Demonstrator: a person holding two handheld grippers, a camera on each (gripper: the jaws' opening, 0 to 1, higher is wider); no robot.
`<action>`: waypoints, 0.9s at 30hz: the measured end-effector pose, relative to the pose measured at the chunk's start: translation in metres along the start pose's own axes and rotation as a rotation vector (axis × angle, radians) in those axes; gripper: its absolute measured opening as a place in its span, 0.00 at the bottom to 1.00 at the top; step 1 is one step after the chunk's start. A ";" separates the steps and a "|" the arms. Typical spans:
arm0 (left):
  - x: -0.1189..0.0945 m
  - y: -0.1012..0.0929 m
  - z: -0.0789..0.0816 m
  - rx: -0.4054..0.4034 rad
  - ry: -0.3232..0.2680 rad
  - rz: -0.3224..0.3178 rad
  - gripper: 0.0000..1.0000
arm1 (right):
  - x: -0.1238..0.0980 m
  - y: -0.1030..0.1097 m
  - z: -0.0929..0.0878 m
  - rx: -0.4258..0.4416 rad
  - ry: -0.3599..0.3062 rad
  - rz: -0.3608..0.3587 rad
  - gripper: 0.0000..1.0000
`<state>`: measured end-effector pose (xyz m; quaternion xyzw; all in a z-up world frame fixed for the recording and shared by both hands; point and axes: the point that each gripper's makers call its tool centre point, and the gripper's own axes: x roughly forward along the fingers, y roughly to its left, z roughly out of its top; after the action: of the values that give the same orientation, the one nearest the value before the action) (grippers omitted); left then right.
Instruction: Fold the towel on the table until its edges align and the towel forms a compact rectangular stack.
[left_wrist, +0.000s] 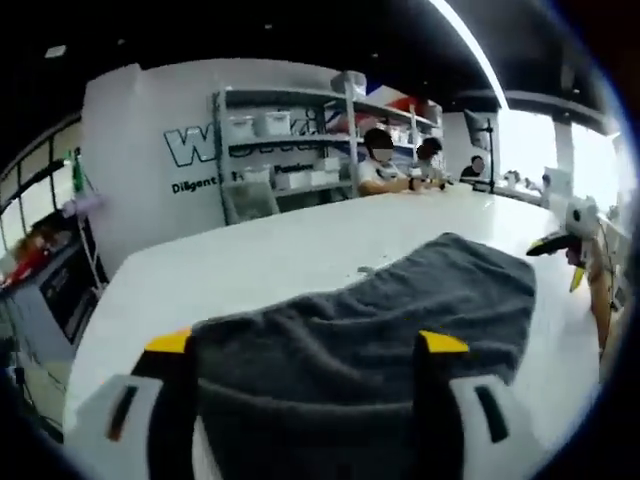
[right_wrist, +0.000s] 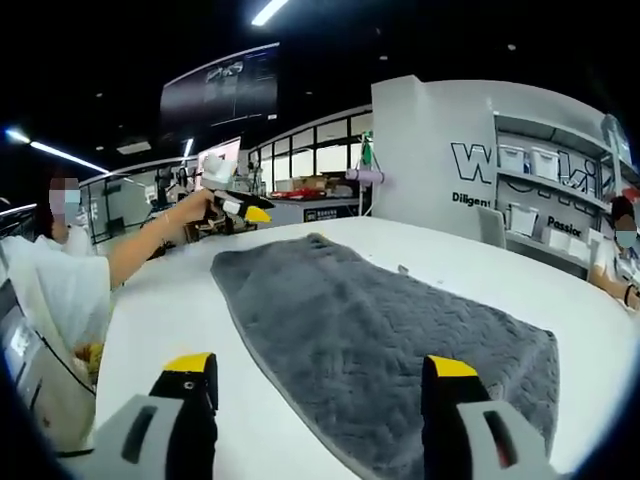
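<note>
A dark grey towel (left_wrist: 400, 310) lies spread flat on the white table (left_wrist: 250, 260). In the left gripper view my left gripper (left_wrist: 305, 345) stands open, its yellow-tipped jaws wide apart on either side of the towel's near end. My right gripper (left_wrist: 555, 242) hovers beyond the towel's far right corner. In the right gripper view the same towel (right_wrist: 380, 330) runs away from me, and my right gripper (right_wrist: 320, 365) is open above its near part, one jaw over bare table (right_wrist: 170, 300). The left gripper (right_wrist: 240, 208), held by a hand, sits at the far corner.
A small pale scrap (left_wrist: 365, 270) lies on the table beside the towel. Shelves with white bins (left_wrist: 280, 140) stand behind the table, and people (left_wrist: 385, 160) sit at its far end. A person's arm (right_wrist: 140, 245) reaches in from the left.
</note>
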<state>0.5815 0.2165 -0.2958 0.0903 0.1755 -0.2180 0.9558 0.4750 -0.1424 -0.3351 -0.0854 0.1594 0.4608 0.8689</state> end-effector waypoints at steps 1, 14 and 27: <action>-0.007 -0.006 -0.002 0.007 -0.001 -0.010 0.98 | 0.000 0.000 0.000 -0.002 0.002 -0.003 0.88; -0.070 -0.048 -0.060 0.029 0.031 -0.063 0.99 | -0.007 -0.008 -0.001 -0.021 0.010 -0.049 0.93; -0.067 -0.059 -0.096 0.033 0.058 -0.113 0.99 | -0.011 -0.023 -0.010 -0.018 0.047 -0.117 0.99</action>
<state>0.4699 0.2135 -0.3651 0.1023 0.2041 -0.2720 0.9348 0.4862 -0.1663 -0.3401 -0.1133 0.1704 0.4085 0.8895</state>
